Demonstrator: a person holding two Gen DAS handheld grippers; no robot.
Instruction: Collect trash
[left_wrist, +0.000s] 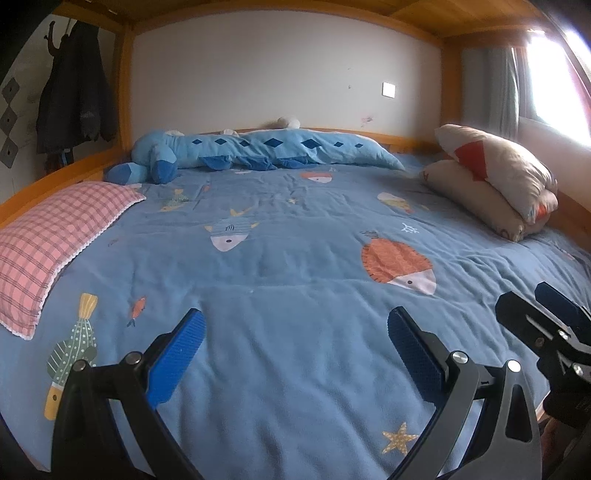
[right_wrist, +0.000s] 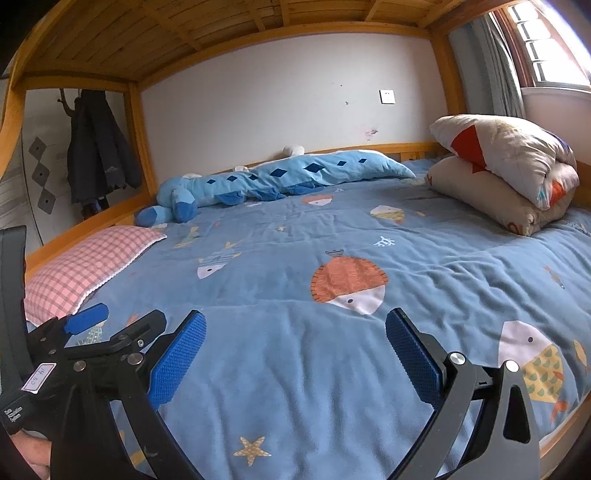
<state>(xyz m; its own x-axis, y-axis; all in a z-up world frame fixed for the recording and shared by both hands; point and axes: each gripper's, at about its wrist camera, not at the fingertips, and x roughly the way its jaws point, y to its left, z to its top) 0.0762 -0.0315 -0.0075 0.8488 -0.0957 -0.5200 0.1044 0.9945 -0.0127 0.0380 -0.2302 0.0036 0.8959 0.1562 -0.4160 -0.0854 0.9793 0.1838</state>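
Left tool (left_wrist: 295, 354): two black arms with blue ribbed pads, spread wide apart, nothing between them; held low over the near part of the bed, pointing toward the far wall.
Right tool (right_wrist: 295, 354): same black arms and blue pads, also wide apart and holding nothing; held low over the bed, pointing the same way.
Side by side: right tool shows at the right edge of the left view (left_wrist: 546, 317); left tool shows at the lower left of the right view (right_wrist: 92, 325), close beside the right one.
Hand: only a small bit seen at the bottom left corner of the right view (right_wrist: 33, 458), under the left tool.
Trash: none to be seen on the bed in either view; cannot tell where it is, or which way it points.
Blue fleece blanket with fish and starfish pictures (left_wrist: 295, 258): spread flat over the whole bed, with soft wrinkles.
Pink checked pillow with a white lace edge (left_wrist: 55, 243): lying flat at the left side of the bed.
Long blue plush toy with dark diamond marks (left_wrist: 258, 147): lying along the far edge of the bed by the wall, its long side running left to right.
Folded cream quilt with red patches (left_wrist: 498, 177): piled at the right end of the bed, near the window.
Dark coats on a hook (right_wrist: 99, 147): hanging past the wooden bed post on the left.
Wooden slats (right_wrist: 184, 33): overhead, above the bed.
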